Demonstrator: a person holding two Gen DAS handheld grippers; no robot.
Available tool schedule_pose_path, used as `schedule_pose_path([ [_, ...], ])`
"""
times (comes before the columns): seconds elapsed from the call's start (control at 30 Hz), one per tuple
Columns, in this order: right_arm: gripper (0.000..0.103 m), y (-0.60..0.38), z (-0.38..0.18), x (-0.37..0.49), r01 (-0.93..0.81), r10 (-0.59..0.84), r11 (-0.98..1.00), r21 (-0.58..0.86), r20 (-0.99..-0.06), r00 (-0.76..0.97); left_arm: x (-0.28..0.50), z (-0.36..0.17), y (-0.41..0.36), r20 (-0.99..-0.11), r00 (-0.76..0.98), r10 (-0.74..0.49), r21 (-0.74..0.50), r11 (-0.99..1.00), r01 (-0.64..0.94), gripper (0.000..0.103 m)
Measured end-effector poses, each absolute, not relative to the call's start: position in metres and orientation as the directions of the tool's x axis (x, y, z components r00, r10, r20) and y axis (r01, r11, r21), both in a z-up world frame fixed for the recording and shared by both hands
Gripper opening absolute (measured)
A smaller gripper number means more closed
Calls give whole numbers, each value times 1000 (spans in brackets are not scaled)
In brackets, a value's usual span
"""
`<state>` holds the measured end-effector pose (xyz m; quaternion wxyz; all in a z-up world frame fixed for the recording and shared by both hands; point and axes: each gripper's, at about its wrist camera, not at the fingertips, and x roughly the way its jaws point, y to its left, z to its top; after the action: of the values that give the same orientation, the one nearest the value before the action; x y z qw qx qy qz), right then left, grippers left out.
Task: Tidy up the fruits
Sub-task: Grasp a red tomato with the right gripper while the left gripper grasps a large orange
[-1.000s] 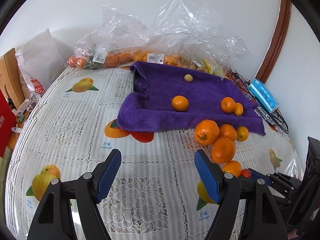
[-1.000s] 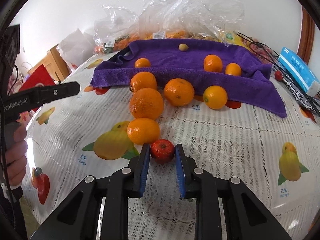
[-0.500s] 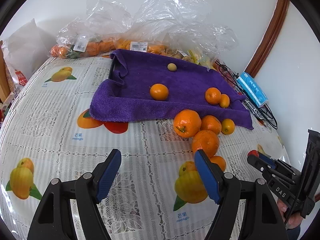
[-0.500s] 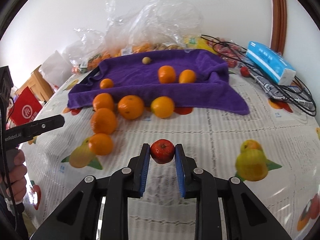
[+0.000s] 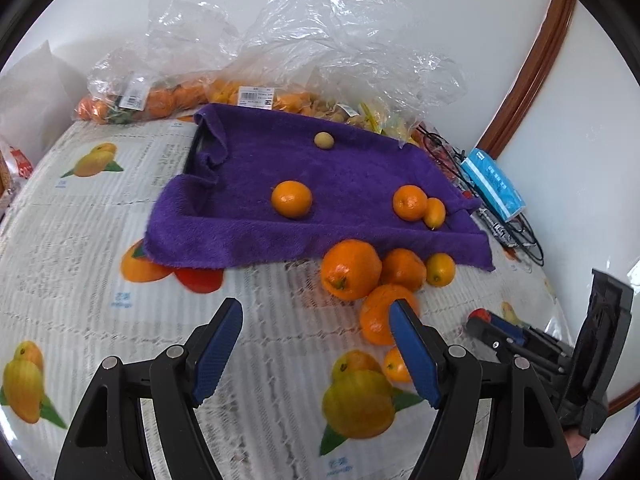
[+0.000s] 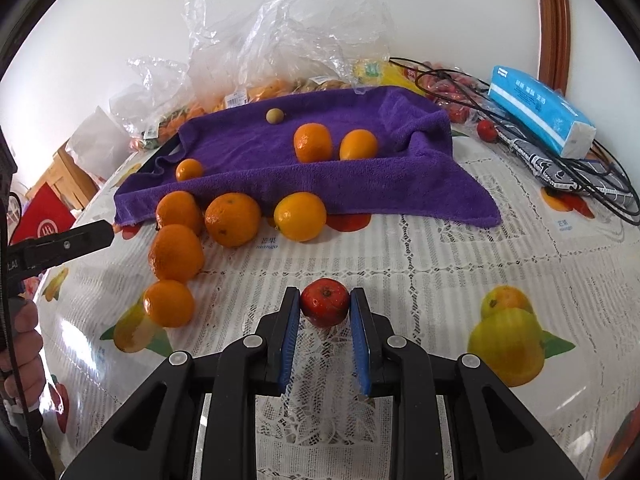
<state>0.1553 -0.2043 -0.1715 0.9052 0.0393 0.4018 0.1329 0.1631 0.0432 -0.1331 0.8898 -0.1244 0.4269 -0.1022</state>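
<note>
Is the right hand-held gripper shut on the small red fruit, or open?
Shut on it: the right hand-held gripper has both blue pads pressed against the sides of the small red fruit.

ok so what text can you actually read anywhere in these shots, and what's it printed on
"mango": under printed fruit on the white lace-pattern tablecloth, below two Chinese characters.
Blue-and-white tissue pack: white Chinese characters, too small to read.
White price stickers on the clear plastic fruit bags: barcodes and print, blurred.
Red paper bag: white emblem, unreadable.
Black left hand-held gripper: white letters cut off at the frame edge.
</note>
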Motion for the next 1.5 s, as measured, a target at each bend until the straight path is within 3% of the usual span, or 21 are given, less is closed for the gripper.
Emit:
schedule_pose_path([
  [0.3,25,-215,-165,158,-177,187,980,89,-706,683,204,-150,24,-771,562,-301,-356,935,14,71],
  [0.33,25,-217,-166,159,-181,189,980,88,-706,683,208,-152,22,-777,554,-299,-350,937,15,63],
  [0.6,25,-214,-174,167,-223,240,967,125,-739,629,218,-165,14,-775,535,-337,-381,924,29,48],
  [0.63,25,-214,-175,168,-225,241,966,125,-744,623,218,-165,12,-776,539,-328,-368,929,36,42],
  [1.5,25,-200,-136,159,-257,295,954,157,-659,692,172,-121,42,-722,621,-306,-353,934,51,41],
])
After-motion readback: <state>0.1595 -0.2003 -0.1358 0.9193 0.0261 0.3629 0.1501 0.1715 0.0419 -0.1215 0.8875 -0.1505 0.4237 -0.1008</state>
